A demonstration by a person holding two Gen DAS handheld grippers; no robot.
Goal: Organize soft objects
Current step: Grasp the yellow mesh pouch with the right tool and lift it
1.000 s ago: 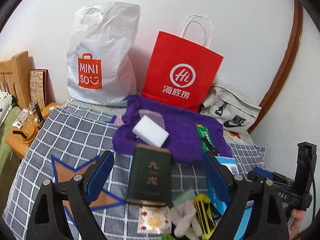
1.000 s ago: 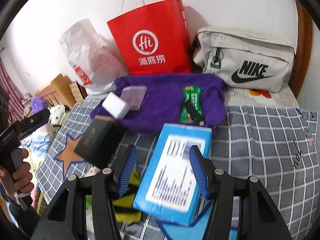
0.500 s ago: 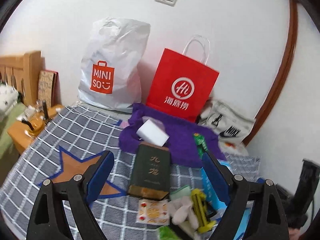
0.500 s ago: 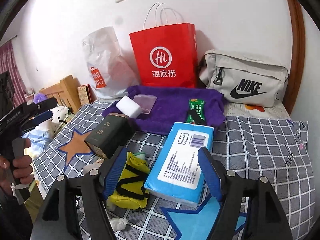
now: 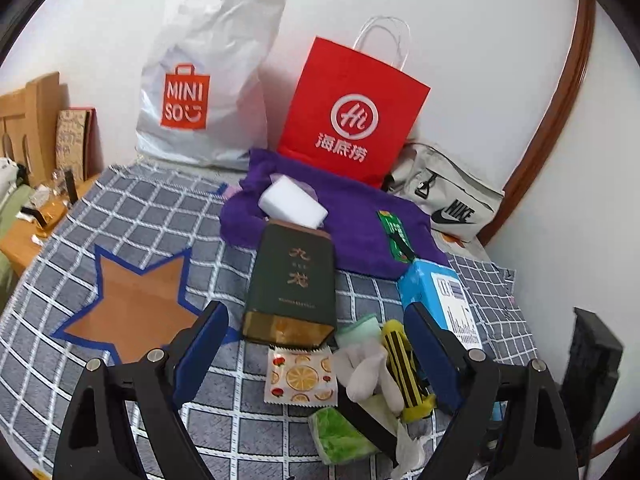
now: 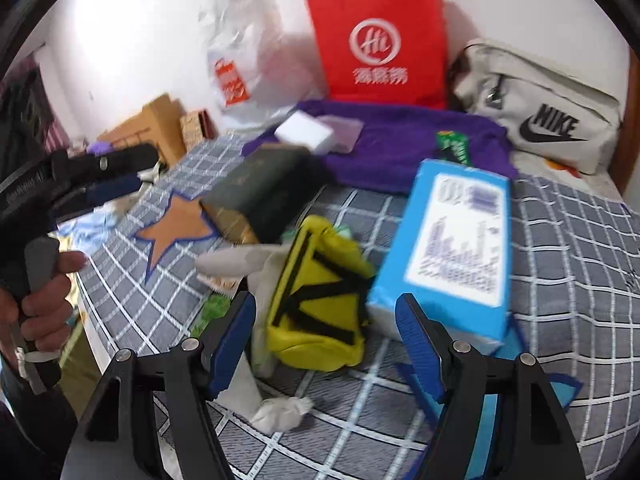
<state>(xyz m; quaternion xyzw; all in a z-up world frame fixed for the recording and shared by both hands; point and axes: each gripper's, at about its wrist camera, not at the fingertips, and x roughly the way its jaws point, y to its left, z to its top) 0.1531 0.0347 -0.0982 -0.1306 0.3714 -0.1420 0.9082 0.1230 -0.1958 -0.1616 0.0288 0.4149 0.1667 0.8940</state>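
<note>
The right hand-held gripper (image 6: 325, 340) hangs over the grey checked bedspread (image 6: 560, 248) with its blue jaws standing apart and nothing pressed between them; they have just been opening wider. Straight ahead at twelve o'clock, just beyond the fingertips, lies the yellow fabric pouch with black straps (image 6: 320, 292), its long axis running from six toward twelve and leaning slightly to eleven, so it lies roughly in line with the gap between the jaws. A white cloth glove (image 6: 244, 260) sprawls at its ten o'clock side, touching it, and the blue tissue pack (image 6: 452, 240) sits just beside it at two o'clock.

The left hand-held gripper (image 5: 316, 344) is also open and empty, with the fruit-print sachet (image 5: 299, 376) between its jaws and the dark green tin (image 5: 292, 280) at twelve. From there the pouch (image 5: 404, 364) lies at about three o'clock, near the right-hand finger. The right hand seems the better placed for the pouch.
</note>
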